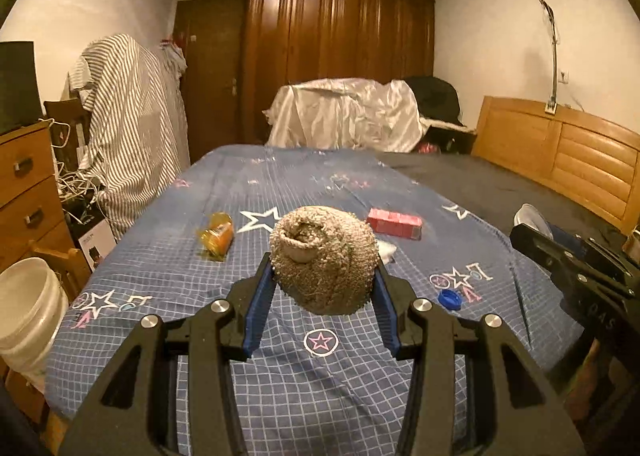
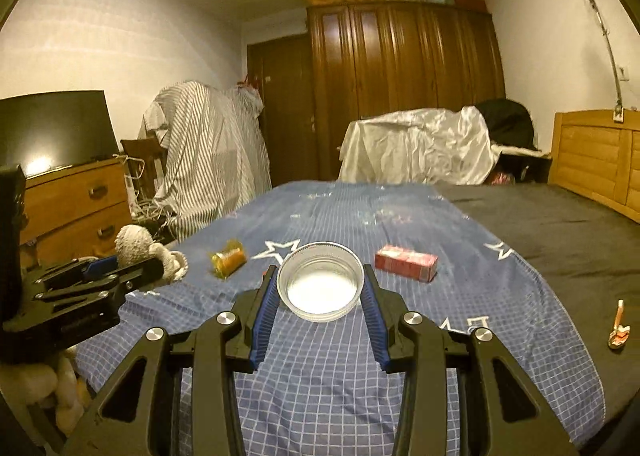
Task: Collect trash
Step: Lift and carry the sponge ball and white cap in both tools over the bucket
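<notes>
My left gripper (image 1: 324, 276) is shut on a rolled beige fuzzy sock (image 1: 322, 258), held above the blue star-patterned bedsheet (image 1: 280, 384). My right gripper (image 2: 320, 284) is shut on a round clear plastic lid (image 2: 321, 282) with a white inside, its open side facing the camera. On the sheet lie a crumpled orange wrapper (image 1: 216, 236), a red carton (image 1: 394, 222) and a blue bottle cap (image 1: 450, 298). In the right wrist view the left gripper (image 2: 160, 262) with the sock (image 2: 136, 244) shows at the left edge, beside the wrapper (image 2: 229, 258) and carton (image 2: 406, 262).
A white bucket (image 1: 28, 316) stands on the floor left of the bed, by a wooden dresser (image 1: 28, 192). A small red-and-white scrap (image 2: 618, 326) lies on the dark blanket (image 2: 560, 240) at right. A wardrobe (image 1: 340, 52) and covered furniture stand beyond the bed.
</notes>
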`<state>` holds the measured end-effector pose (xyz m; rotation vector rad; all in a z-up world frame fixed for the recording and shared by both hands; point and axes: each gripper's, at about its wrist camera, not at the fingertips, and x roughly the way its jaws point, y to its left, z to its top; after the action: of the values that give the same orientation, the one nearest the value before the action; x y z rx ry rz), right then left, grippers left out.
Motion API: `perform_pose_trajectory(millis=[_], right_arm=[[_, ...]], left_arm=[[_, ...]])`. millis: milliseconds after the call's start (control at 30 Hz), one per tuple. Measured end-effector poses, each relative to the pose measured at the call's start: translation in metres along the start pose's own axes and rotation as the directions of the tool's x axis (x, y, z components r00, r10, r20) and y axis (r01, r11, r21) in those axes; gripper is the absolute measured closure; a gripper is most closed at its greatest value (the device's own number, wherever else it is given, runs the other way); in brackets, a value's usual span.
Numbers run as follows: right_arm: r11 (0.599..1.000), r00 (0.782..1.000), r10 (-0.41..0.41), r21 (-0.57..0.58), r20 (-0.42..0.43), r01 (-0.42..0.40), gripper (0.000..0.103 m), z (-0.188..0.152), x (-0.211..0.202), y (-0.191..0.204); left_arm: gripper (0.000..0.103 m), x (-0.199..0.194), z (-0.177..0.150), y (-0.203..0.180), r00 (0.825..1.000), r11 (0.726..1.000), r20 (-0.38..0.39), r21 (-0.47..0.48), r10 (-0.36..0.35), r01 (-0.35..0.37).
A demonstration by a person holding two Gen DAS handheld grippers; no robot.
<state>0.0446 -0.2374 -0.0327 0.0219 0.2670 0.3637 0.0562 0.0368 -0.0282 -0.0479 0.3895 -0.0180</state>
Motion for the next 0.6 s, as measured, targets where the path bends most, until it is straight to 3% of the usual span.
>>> perform_pose_trajectory(millis=[600], right_arm=[[1.0,1.0,-0.015,-0.006,0.017,0.015,0.062,0.005,-0.02,0.008]], left_arm=[[0.059,-0.013,0.003,0.004,1.0,1.0,0.027,-0.023,0.014,-0.013]])
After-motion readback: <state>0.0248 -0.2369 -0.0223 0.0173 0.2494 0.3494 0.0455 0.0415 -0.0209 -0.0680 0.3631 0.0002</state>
